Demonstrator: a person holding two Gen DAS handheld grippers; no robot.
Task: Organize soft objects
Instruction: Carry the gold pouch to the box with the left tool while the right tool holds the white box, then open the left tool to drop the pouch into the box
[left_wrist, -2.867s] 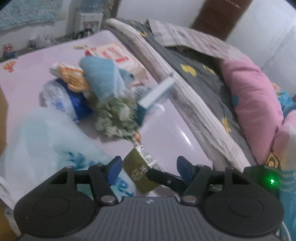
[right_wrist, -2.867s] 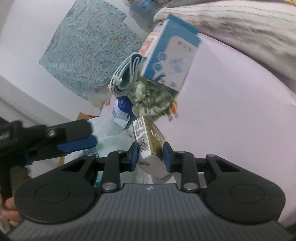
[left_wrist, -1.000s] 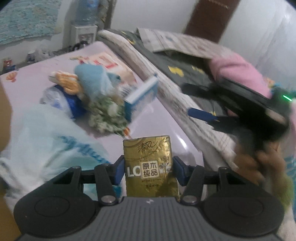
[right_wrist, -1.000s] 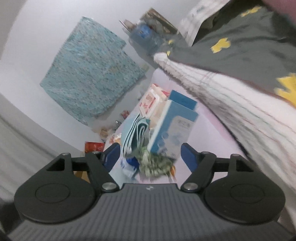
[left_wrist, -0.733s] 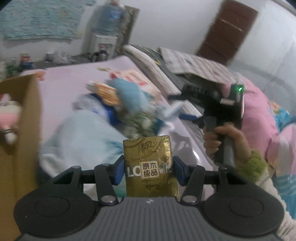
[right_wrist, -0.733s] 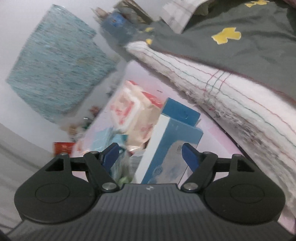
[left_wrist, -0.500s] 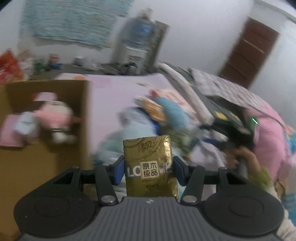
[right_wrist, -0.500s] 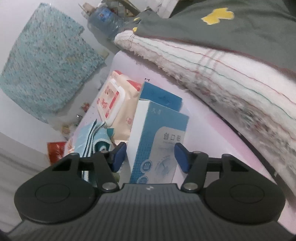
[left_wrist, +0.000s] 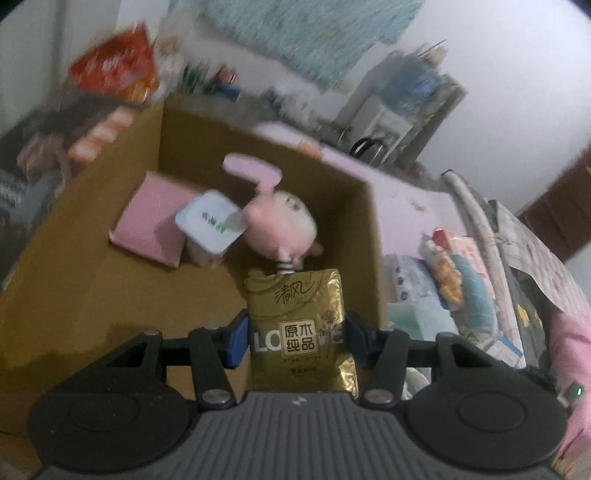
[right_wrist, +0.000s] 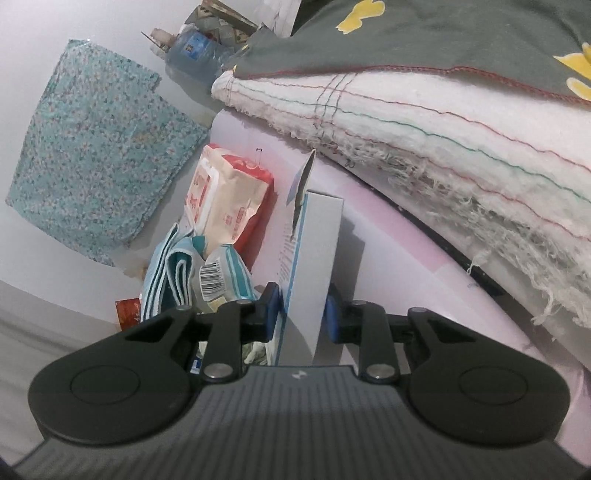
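Over the open cardboard box (left_wrist: 373, 236), the left hand-held gripper (left_wrist: 295, 338) clamps a gold tissue pack (left_wrist: 299, 328) for dropping in, while the right hand-held gripper (right_wrist: 301, 314), its jaws just closing, pinches a blue-and-white carton (right_wrist: 314, 254) upright on the bed.

Quick count: one gold tissue pack (left_wrist: 297, 325) sits between the left jaws, and past their tips there's one cardboard box (left_wrist: 354, 229) with three things inside: one pink plush toy (left_wrist: 280, 229), one white cup (left_wrist: 208, 229) and one flat pink box (left_wrist: 151, 225). Between the right jaws there's one white-and-blue carton (right_wrist: 314, 258). Left of them: one red-and-cream wipes pack (right_wrist: 225, 195) and one striped blue towel (right_wrist: 173, 269).
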